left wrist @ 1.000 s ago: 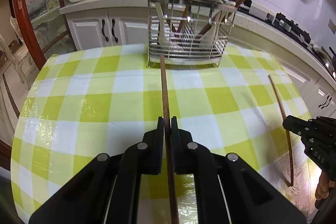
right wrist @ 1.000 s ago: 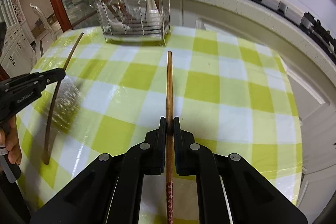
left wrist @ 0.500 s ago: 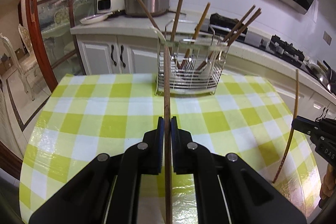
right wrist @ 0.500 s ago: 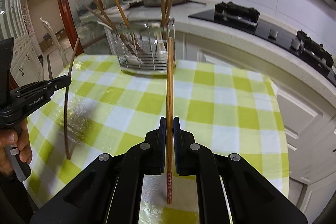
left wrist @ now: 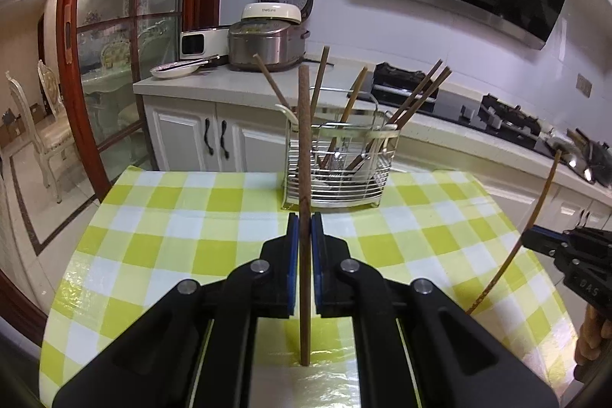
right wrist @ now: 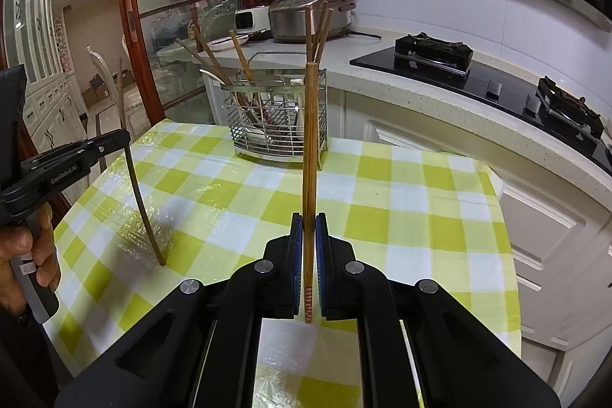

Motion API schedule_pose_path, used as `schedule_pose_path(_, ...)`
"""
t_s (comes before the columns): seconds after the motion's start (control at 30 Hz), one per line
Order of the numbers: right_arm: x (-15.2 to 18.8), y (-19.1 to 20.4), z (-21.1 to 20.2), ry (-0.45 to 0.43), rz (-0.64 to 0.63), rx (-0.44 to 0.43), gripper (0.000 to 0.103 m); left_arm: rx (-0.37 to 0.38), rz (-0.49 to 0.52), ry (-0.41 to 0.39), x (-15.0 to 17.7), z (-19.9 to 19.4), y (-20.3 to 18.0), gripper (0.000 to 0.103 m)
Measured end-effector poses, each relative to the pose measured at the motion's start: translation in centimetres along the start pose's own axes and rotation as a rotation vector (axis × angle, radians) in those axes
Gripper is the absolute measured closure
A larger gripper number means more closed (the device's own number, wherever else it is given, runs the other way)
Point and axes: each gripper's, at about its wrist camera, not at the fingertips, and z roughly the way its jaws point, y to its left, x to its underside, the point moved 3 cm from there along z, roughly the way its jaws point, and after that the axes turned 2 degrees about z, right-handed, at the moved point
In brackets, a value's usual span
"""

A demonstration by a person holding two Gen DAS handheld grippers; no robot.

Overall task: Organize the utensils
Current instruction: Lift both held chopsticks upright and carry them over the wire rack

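Note:
My left gripper (left wrist: pixel 305 224) is shut on a dark brown chopstick (left wrist: pixel 304 159) and holds it upright above the checked table (left wrist: pixel 172 228). My right gripper (right wrist: pixel 308 224) is shut on a lighter wooden chopstick (right wrist: pixel 309 140), also upright. A wire utensil rack (left wrist: pixel 336 171) with several chopsticks and a white spoon stands at the table's far edge, beyond both grippers. The rack also shows in the right wrist view (right wrist: pixel 279 125). Each gripper shows in the other's view: the right one (left wrist: pixel 535 241) and the left one (right wrist: pixel 114 140), each holding its chopstick.
A kitchen counter (left wrist: pixel 214 83) with a rice cooker (left wrist: pixel 267 41) runs behind the table. A gas stove (right wrist: pixel 432 52) sits on the counter to the right. A glass door with a red frame (left wrist: pixel 72 64) is at the left.
Both grippers have lifted their chopsticks off the table and tilted them from lying flat to upright, rising higher above the table.

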Motion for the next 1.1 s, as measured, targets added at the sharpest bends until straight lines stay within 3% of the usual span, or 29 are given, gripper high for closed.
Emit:
schedule_pose_path(0.8,-1.0,-0.1,-0.7,-0.043,0.02,0.002,0.095,0.067,-0.007,-0.038,-0.6,-0.7,-0.3,0.097)
schedule_pose_path(1.1,-2.9,0.7,-1.6,-0.077,0.011,0.006,0.095,0.147,-0.026,-0.073,-2.0,-2.0,0.1,0.097)
